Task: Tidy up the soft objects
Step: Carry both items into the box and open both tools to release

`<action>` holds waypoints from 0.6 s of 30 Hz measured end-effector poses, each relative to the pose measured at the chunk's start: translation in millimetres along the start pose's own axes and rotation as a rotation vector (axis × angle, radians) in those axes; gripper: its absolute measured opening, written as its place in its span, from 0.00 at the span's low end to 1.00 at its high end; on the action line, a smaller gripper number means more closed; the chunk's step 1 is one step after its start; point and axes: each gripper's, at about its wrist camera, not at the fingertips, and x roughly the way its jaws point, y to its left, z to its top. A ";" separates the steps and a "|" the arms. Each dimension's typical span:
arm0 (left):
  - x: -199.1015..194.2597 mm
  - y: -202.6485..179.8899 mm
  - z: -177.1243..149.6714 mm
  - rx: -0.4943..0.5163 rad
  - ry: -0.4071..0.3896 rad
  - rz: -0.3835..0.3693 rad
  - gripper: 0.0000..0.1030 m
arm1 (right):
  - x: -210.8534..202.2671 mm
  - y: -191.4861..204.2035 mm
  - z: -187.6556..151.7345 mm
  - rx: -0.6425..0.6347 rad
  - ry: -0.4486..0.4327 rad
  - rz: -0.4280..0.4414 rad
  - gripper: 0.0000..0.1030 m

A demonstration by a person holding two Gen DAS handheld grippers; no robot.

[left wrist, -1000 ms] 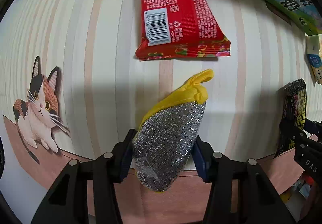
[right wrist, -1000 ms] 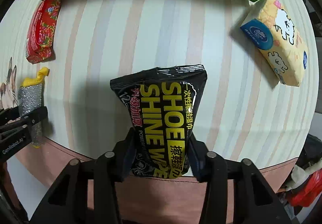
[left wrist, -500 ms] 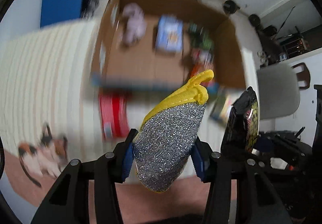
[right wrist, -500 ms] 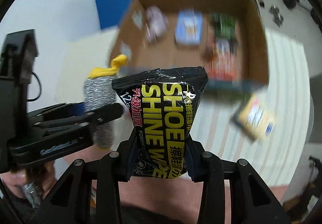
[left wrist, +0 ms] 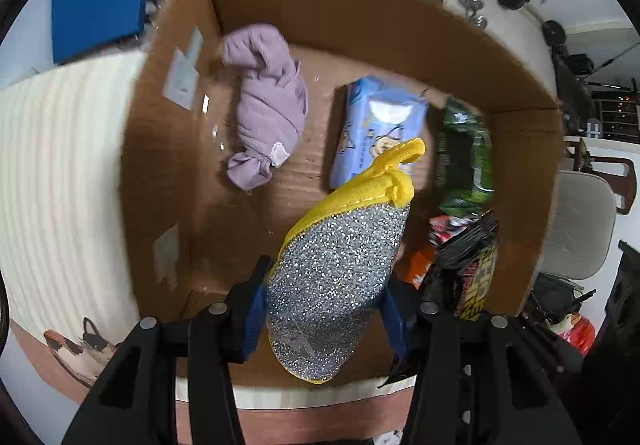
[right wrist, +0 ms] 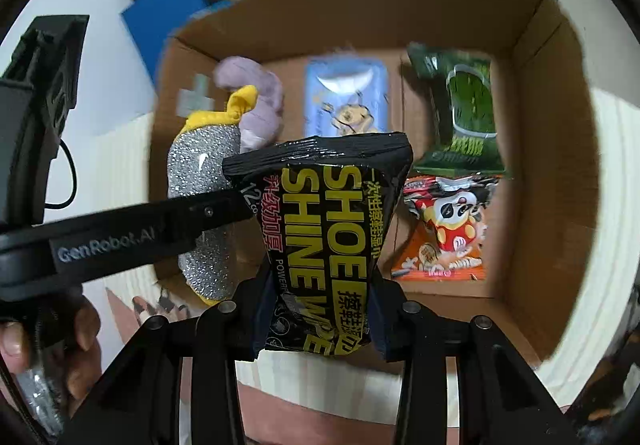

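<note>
My black wipes pack [right wrist: 328,241] reads "SHOE SHINE WIPE" and "12"; my left claw's arm [right wrist: 120,241] reads "GenRobot.AI".

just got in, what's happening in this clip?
A person is sorting soft items into a cardboard box. The left gripper holds a silver-and-yellow scrub sponge; the right gripper holds a black shoe shine wipes pack. Both hang over the open box, not released. Inside lie a purple cloth, a blue wipes pack, a green pack and an orange snack bag.
</note>
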 end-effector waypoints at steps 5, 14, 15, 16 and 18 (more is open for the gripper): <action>40.0 1.7 7.6 -0.032 0.115 -0.031 0.46 | 29.9 -18.8 3.1 0.027 0.050 -0.024 0.41; 90.1 -10.2 2.2 -0.039 0.221 -0.118 0.48 | 40.2 -34.4 3.6 0.007 0.083 -0.094 0.41; 91.7 -10.9 1.6 -0.041 0.226 -0.127 0.48 | 40.5 -33.7 4.4 -0.001 0.084 -0.104 0.41; 92.6 -11.8 1.2 -0.040 0.231 -0.126 0.49 | 40.8 -32.3 4.9 -0.014 0.086 -0.117 0.42; 88.9 -13.3 -1.1 -0.041 0.230 -0.113 0.49 | 39.5 -30.8 5.9 -0.029 0.093 -0.126 0.43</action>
